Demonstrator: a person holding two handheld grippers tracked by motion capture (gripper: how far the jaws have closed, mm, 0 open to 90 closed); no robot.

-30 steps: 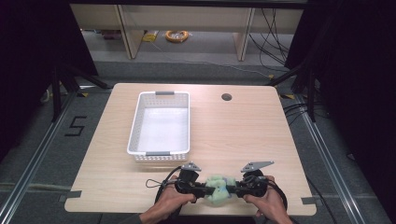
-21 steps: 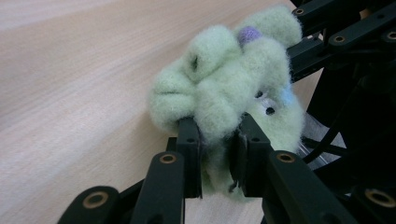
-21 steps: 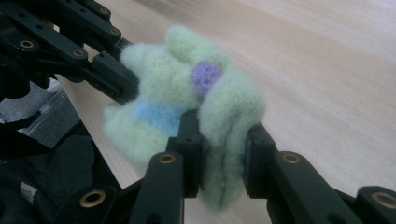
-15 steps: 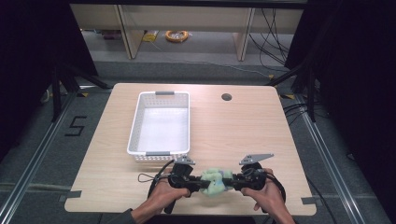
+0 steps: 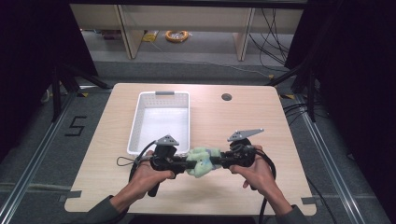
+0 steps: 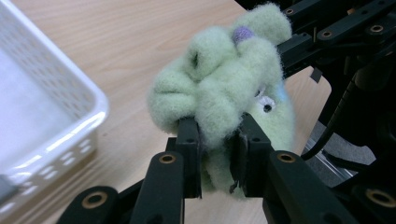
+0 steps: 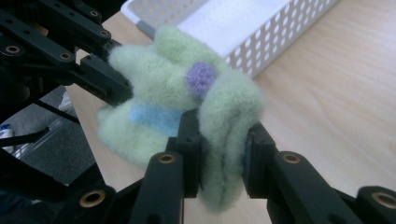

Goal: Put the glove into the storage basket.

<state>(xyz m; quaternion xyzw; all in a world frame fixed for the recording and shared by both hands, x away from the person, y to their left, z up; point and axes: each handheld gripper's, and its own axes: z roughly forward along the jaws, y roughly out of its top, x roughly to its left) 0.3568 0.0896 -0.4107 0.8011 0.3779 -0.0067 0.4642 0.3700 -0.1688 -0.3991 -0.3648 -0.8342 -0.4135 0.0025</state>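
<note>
Judging by position, the green plush toy (image 5: 201, 161) was gripped but not yet binned. Left gripper (image 5: 183, 163) and right gripper (image 5: 217, 162) were each clamped on it. The white basket (image 5: 161, 96) just beside remained unfilled.

The soft toy (image 6: 224, 88) is pale green fleece, fuzzy and matt, with a purple woolly knob and a smooth light-blue patch, and it is pinched between the 2 matt black hard jaws of the left gripper (image 6: 215, 161) and the 2 of the right gripper (image 7: 223, 158), whose links carry brass-coloured rivets. Just beside the toy, the basket (image 5: 135, 128) is glossy white plastic with perforated walls. Under the toy, the table (image 5: 261, 116) is pale wood-grain laminate, smooth with a faint sheen.
</note>
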